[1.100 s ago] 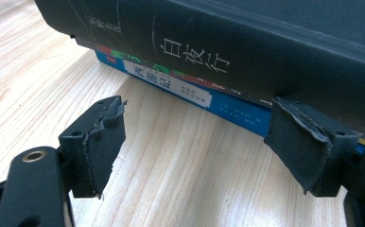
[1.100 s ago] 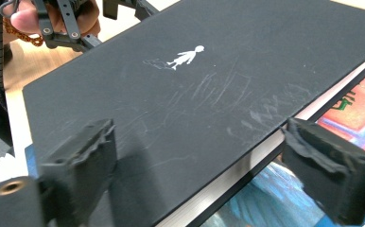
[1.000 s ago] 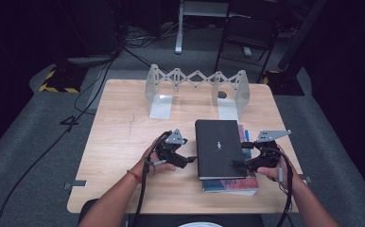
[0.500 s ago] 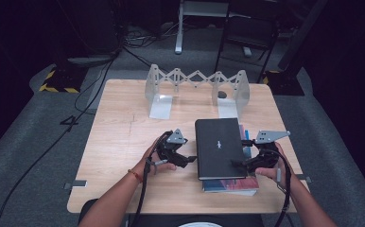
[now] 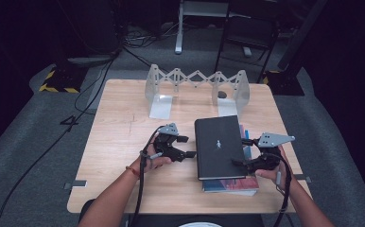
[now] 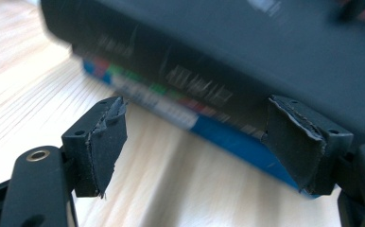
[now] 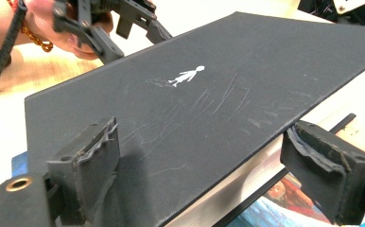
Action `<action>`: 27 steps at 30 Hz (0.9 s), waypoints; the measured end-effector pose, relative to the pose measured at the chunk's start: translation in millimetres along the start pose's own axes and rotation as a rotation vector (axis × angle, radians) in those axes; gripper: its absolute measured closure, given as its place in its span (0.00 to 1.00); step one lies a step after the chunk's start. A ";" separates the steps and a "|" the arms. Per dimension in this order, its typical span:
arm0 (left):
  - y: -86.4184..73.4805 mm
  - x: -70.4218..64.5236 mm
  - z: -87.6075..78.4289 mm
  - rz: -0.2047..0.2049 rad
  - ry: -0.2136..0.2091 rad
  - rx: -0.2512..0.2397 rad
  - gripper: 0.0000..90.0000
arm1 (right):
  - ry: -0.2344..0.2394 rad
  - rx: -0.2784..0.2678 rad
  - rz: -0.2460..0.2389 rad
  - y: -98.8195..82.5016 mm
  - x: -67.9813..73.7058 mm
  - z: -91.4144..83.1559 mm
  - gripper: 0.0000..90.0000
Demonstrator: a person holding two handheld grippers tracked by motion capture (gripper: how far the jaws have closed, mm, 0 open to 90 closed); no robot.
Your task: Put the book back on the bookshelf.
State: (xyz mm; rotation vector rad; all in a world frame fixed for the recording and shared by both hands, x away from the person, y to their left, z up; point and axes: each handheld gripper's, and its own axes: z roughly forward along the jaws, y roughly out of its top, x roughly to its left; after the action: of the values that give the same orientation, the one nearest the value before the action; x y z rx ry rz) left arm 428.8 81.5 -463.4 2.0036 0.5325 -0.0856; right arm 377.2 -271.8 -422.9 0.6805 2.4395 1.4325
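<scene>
The thick matte-black hardcover book (image 7: 185, 118) lies between the spread pads of the right gripper (image 7: 209, 175), one pad over its cover, one below the page edge, neither pressing. If this claw closes near the corner, the heavy book could pivot and slip onto the colourful paperback (image 7: 284, 194) beneath. Beyond, the left gripper (image 6: 204, 151) gapes wide at the spine; its push might shove both books. Spine lettering is blurred; the cover bears only a white figure.
</scene>
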 end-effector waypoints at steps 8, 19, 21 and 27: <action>7.3 4.3 4.2 -0.016 0.004 0.030 0.10 | -0.013 -0.015 -0.027 0.5 2.2 -1.4 0.15; 9.5 -16.0 -3.3 0.181 0.153 0.009 0.18 | -0.020 -0.030 -0.043 0.4 3.7 -2.7 0.15; 6.9 -16.8 -6.5 0.213 0.234 0.009 0.20 | -0.022 -0.034 -0.046 0.2 4.1 -2.9 0.15; -1.8 2.5 4.0 0.098 0.291 0.049 0.23 | -0.024 -0.051 -0.063 0.9 5.6 -4.3 0.15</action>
State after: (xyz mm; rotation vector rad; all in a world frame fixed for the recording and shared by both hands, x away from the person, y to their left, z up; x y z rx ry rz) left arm 431.0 79.6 -467.5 2.1001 0.6188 0.2592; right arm 370.9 -271.9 -419.7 0.6009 2.3749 1.4489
